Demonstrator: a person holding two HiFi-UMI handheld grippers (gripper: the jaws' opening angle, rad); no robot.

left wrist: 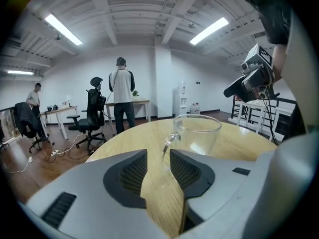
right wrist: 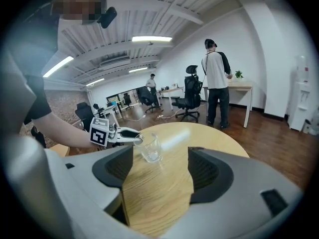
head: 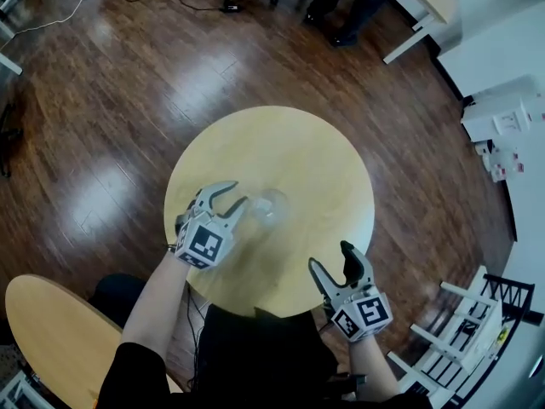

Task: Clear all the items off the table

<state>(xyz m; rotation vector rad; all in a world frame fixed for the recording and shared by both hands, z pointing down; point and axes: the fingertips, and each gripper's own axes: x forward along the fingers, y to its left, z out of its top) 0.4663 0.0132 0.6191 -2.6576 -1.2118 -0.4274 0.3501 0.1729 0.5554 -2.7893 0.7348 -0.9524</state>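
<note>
A clear glass mug (head: 269,204) stands upright near the middle of the round wooden table (head: 315,152). My left gripper (head: 233,196) is just left of it, jaws open. In the left gripper view the mug (left wrist: 197,132) turns its handle (left wrist: 169,142) toward that gripper (left wrist: 158,157); the handle sits at the gap between the fingertips, and the pads do not press on it. My right gripper (head: 334,262) hovers open over the table's near right edge, empty. In the right gripper view the mug (right wrist: 149,147) stands well ahead of the right gripper (right wrist: 159,169), with the left gripper (right wrist: 119,133) beside it.
A second round table (head: 51,331) lies at the lower left and a white rack (head: 464,331) at the lower right. A person (left wrist: 121,101) stands at a desk (left wrist: 130,103) beyond an office chair (left wrist: 92,118). Dark wood floor (head: 102,126) surrounds the table.
</note>
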